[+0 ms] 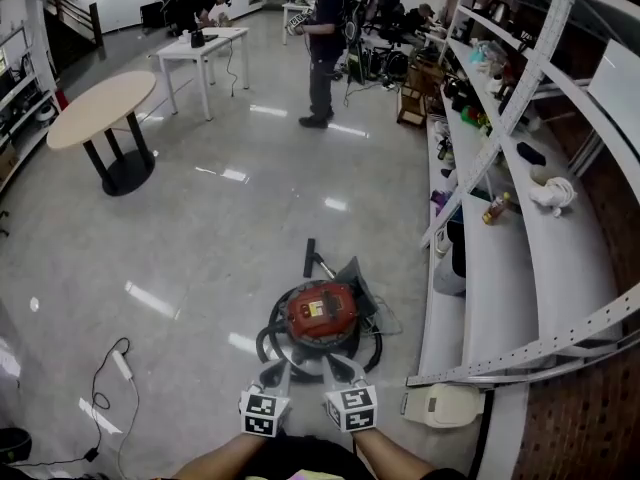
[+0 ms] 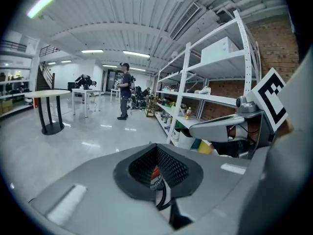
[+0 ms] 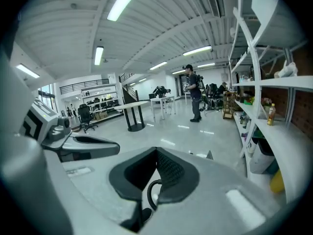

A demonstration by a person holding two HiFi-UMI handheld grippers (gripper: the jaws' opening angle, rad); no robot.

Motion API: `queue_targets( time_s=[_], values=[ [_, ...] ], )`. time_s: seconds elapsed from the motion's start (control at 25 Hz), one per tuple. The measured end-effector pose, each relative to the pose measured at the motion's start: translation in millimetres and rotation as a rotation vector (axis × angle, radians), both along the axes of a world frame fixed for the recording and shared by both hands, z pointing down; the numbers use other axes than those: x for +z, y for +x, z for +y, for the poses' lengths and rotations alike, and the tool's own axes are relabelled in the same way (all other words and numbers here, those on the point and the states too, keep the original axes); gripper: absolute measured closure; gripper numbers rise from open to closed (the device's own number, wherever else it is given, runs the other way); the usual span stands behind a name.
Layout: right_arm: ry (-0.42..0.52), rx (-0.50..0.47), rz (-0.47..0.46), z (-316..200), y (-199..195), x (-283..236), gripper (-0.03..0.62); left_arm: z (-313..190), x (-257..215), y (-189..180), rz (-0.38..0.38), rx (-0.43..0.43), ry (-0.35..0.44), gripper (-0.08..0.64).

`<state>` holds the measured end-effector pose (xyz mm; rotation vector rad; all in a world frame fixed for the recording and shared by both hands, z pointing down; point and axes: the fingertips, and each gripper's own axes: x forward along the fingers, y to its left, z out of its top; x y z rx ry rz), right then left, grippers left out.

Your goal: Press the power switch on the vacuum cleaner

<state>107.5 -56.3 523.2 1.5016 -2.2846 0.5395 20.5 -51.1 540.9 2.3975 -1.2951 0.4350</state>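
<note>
A red-topped canister vacuum cleaner [image 1: 320,313] stands on the glossy floor just ahead of me, with a black hose [image 1: 268,340] coiled round its base. Both grippers hang side by side right over its near edge. My left gripper [image 1: 280,370] is shut with nothing in it. In the left gripper view its jaws [image 2: 157,146] meet at the tip, and a sliver of the red vacuum [image 2: 155,172] shows through the pad opening. My right gripper [image 1: 348,366] is shut too and holds nothing; its tip [image 3: 156,150] points across the floor. No switch is discernible.
White metal shelving [image 1: 500,268] with bottles and boxes runs along the right. A beige box [image 1: 445,405] lies at its foot. A cable with a power strip [image 1: 120,363] lies on the floor at left. A round table [image 1: 100,108], a white table [image 1: 205,43] and a standing person [image 1: 325,38] are far off.
</note>
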Motion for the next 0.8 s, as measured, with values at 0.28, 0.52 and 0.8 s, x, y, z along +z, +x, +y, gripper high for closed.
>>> queue_targets(
  time_s=[0.28, 0.52, 0.8],
  values=[
    [0.063, -0.050, -0.021, 66.0, 15.1, -34.8, 0.600, 68.7, -30.8, 11.7, 0.018, -0.060, 0.050, 0.545],
    [0.085, -0.100, -0.059, 104.7, 17.3, -50.5, 0.600, 110.4, -50.9, 10.5, -0.007, -0.111, 0.082, 0.545],
    [0.113, -0.086, -0.152, 129.3, 24.8, -78.5, 0.600, 142.7, -77.8, 21.0, -0.045, -0.086, 0.115, 0.545]
  ],
)
